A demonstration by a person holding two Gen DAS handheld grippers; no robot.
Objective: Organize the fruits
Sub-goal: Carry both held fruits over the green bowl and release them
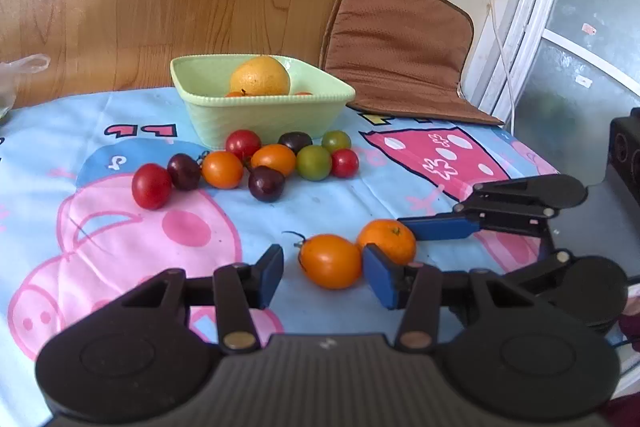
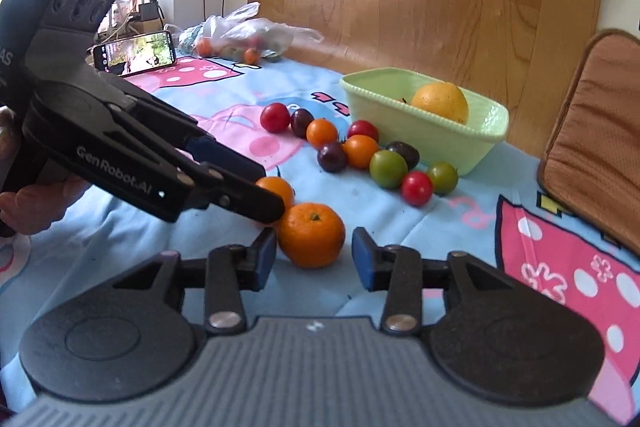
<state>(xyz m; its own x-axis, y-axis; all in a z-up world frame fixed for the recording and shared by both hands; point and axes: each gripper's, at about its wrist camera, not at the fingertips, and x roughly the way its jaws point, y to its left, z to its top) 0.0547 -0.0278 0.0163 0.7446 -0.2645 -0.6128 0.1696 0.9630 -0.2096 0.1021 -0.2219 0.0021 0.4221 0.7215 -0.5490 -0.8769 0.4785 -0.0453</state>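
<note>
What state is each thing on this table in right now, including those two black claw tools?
Left gripper: open, around an orange tomato, not squeezing.
Right gripper: open, around a mandarin, not squeezing.
Green bowl: upright, holding a large orange.
Phone: screen lit.
Plastic bag: lying crumpled, fruit inside.

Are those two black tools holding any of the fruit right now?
No. Both tools stand open: the left tool around an orange tomato, the right tool around a tangerine.

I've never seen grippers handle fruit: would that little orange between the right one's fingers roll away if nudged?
Probably: the mandarin is round and lies loose on the cloth. Its dimpled peel likely grips well. The orange tomato touching it might block rolling that way.
</note>
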